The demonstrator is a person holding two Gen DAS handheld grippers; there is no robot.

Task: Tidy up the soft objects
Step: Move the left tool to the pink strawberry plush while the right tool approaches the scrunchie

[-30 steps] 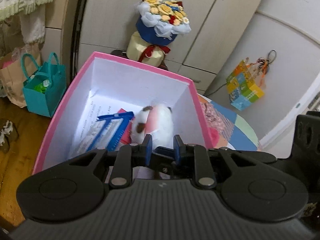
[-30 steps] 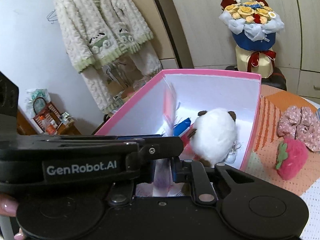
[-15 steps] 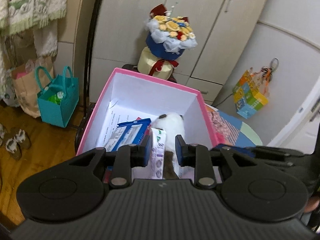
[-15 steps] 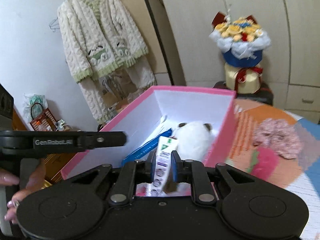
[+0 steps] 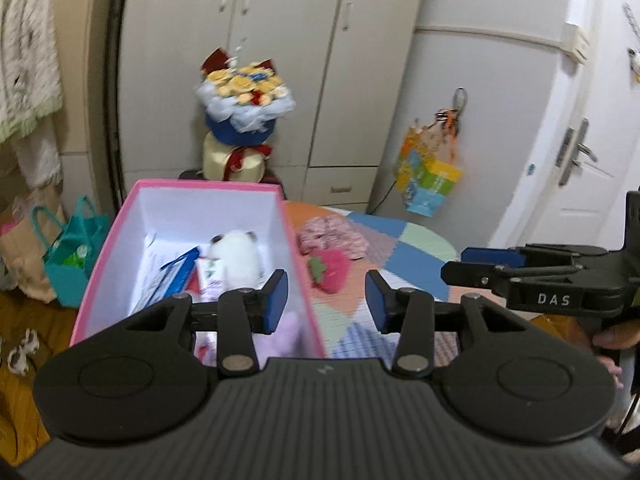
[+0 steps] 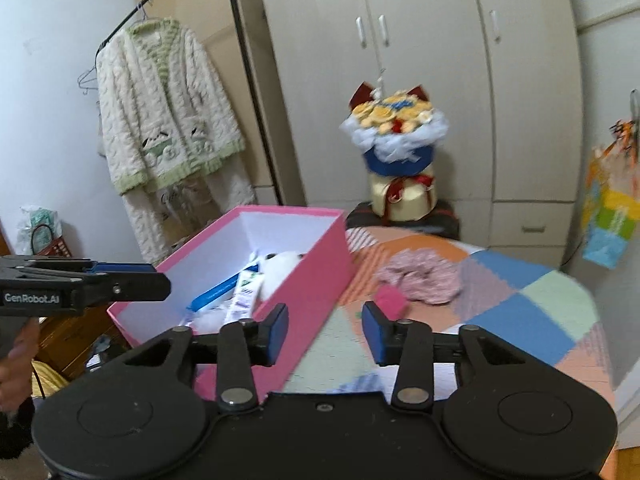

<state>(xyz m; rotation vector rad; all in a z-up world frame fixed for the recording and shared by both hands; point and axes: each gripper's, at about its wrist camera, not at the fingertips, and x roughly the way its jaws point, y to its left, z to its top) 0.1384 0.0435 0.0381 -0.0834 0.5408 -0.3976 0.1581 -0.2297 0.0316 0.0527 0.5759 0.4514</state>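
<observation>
Both tools are free at this moment. The left hand-held gripper (image 5: 326,300) has its jaws opening with nothing between the blue pads, and the right hand-held gripper (image 6: 325,332) is likewise opening and holds nothing.

The pink box (image 5: 298,264) stands at the left end of the patchwork-covered surface (image 5: 416,252), which may be a tabletop or a bed; I cannot tell which. Inside it lie a white plush toy (image 5: 240,258), a printed tube (image 5: 211,278) leaning against it, and a blue-edged flat pack (image 5: 176,270) at about 9 o'clock of the plush.

Two soft things are not yet in the box. The strawberry plush (image 5: 329,270) lies just beside the box's right wall, at roughly 3 o'clock of it. The pink floral fabric bundle (image 5: 334,236) sits near the strawberry, at about 12 o'clock from it.

The strawberry looks light, squashy and fuzzy, so it should compress readily and is unlikely to slip or break. A pinch across its fat middle, clear of the green leaf patch, would likely hold best. The floral bundle looks limp and loosely gathered; grabbed by an edge it would probably dangle and unfold, so a deep bite into the bunched centre seems wiser. Blur softens both in the right view.
</observation>
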